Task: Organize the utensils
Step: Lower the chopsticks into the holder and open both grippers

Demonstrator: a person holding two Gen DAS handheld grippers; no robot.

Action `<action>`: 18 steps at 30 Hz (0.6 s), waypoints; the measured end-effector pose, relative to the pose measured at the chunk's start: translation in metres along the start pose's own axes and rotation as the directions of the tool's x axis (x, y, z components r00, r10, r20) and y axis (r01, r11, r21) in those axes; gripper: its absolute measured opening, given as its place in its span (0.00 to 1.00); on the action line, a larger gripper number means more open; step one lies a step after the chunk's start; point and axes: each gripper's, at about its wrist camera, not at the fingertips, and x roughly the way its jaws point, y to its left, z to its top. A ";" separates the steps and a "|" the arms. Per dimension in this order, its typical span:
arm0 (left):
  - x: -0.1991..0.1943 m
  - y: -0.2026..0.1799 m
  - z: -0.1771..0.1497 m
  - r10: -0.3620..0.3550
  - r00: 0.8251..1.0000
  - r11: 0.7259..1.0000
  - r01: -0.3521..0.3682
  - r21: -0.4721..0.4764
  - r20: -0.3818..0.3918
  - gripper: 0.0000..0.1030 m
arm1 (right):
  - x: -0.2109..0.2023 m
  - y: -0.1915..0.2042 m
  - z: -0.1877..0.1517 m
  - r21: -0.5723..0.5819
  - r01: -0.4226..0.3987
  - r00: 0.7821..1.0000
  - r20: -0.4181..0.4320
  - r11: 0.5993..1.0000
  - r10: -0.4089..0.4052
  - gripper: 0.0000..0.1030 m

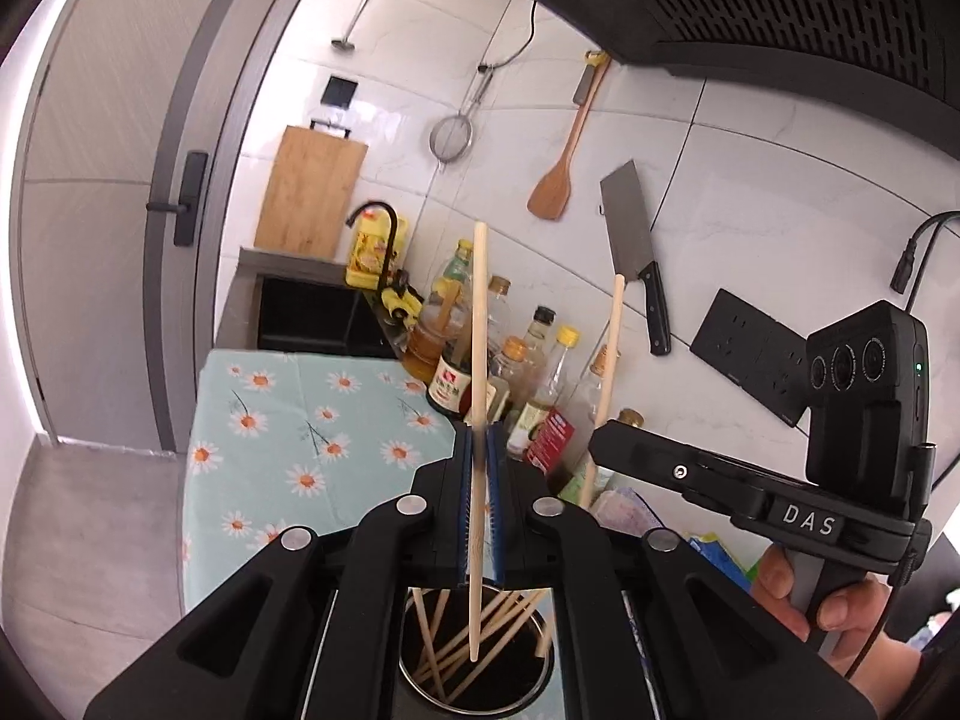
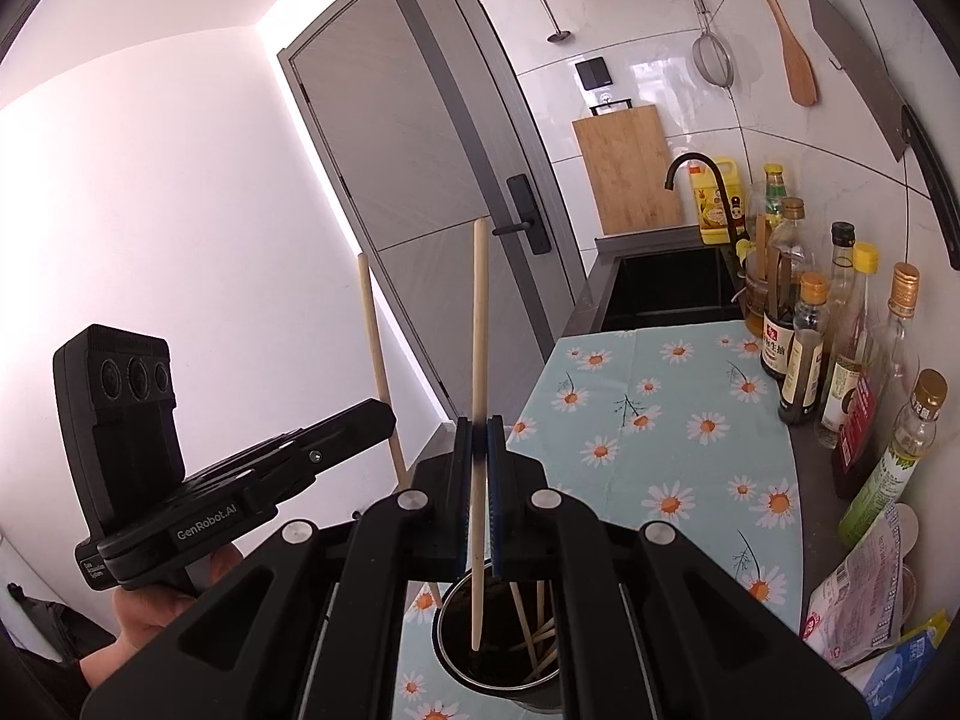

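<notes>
My left gripper [image 1: 479,441] is shut on a wooden chopstick [image 1: 480,324], held upright with its lower end inside the metal utensil cup [image 1: 528,693] that holds several chopsticks. My right gripper [image 2: 479,432] is shut on another wooden chopstick [image 2: 480,324], also upright, its lower end just inside the same cup [image 2: 447,642]. The right gripper shows in the left wrist view [image 1: 600,438] with its chopstick [image 1: 609,354]. The left gripper shows in the right wrist view [image 2: 384,414] with its chopstick [image 2: 375,348]. The two grippers stand side by side above the cup.
A daisy-print cloth [image 2: 672,420] covers the counter. Sauce and oil bottles [image 2: 804,348] line the wall side, plastic packets [image 2: 864,594] lie near the cup. A black sink [image 2: 672,288] and faucet are beyond. A cleaver [image 1: 630,240], spatula and strainer hang on the tiles.
</notes>
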 end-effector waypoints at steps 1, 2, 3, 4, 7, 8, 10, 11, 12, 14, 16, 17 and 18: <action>0.002 0.000 0.000 0.020 1.000 1.000 -0.020 -0.001 -0.011 0.05 | 0.001 -0.001 -0.001 0.007 -0.002 1.000 -0.008 1.000 0.002 0.24; 0.002 0.000 0.000 0.023 1.000 1.000 -0.023 -0.001 -0.013 0.05 | 0.001 -0.002 -0.002 0.014 -0.001 1.000 -0.001 1.000 0.001 0.26; 0.002 -0.001 0.000 0.021 1.000 1.000 -0.021 0.001 -0.017 0.05 | 0.001 -0.003 -0.002 0.011 0.000 1.000 0.000 1.000 0.000 0.26; 0.002 -0.001 0.000 0.025 1.000 1.000 -0.025 0.004 -0.019 0.05 | 0.001 -0.003 -0.003 0.010 -0.001 1.000 -0.002 1.000 0.001 0.26; 0.001 0.000 -0.001 0.038 0.999 0.999 -0.038 0.004 -0.025 0.05 | -0.003 -0.003 -0.003 0.019 -0.008 1.000 0.001 1.000 0.008 0.26; -0.001 0.000 -0.002 0.038 0.999 0.999 -0.038 -0.001 -0.026 0.05 | -0.004 -0.002 -0.003 0.020 -0.012 1.000 0.000 1.000 0.012 0.26; -0.002 0.001 -0.002 0.038 0.999 0.999 -0.038 -0.004 -0.037 0.05 | -0.007 0.000 -0.003 0.019 -0.015 1.000 -0.002 1.000 0.015 0.26; -0.003 0.001 -0.003 0.037 0.998 0.999 -0.037 -0.005 -0.041 0.05 | -0.008 0.001 -0.003 0.015 -0.015 1.000 -0.003 1.000 0.015 0.26; -0.004 0.001 -0.003 0.045 0.998 0.999 -0.046 -0.006 -0.036 0.05 | -0.009 0.003 -0.003 0.010 -0.014 1.000 -0.002 1.000 0.014 0.26; -0.009 0.000 -0.004 0.058 0.998 0.998 -0.059 -0.003 -0.026 0.05 | -0.013 0.005 -0.003 0.008 -0.012 1.000 0.002 1.000 0.012 0.26; -0.012 -0.003 -0.004 0.053 0.998 0.999 -0.053 -0.003 -0.029 0.05 | -0.017 0.007 -0.004 0.015 -0.008 1.000 0.005 1.000 0.008 0.26; -0.014 -0.004 -0.004 0.053 0.998 0.999 -0.053 -0.001 -0.028 0.05 | -0.019 0.008 -0.005 0.018 -0.010 1.000 0.004 1.000 0.010 0.26; -0.018 -0.006 -0.005 0.050 0.998 0.999 -0.050 0.004 -0.027 0.05 | -0.022 0.010 -0.007 0.020 -0.011 1.000 0.000 1.000 0.011 0.26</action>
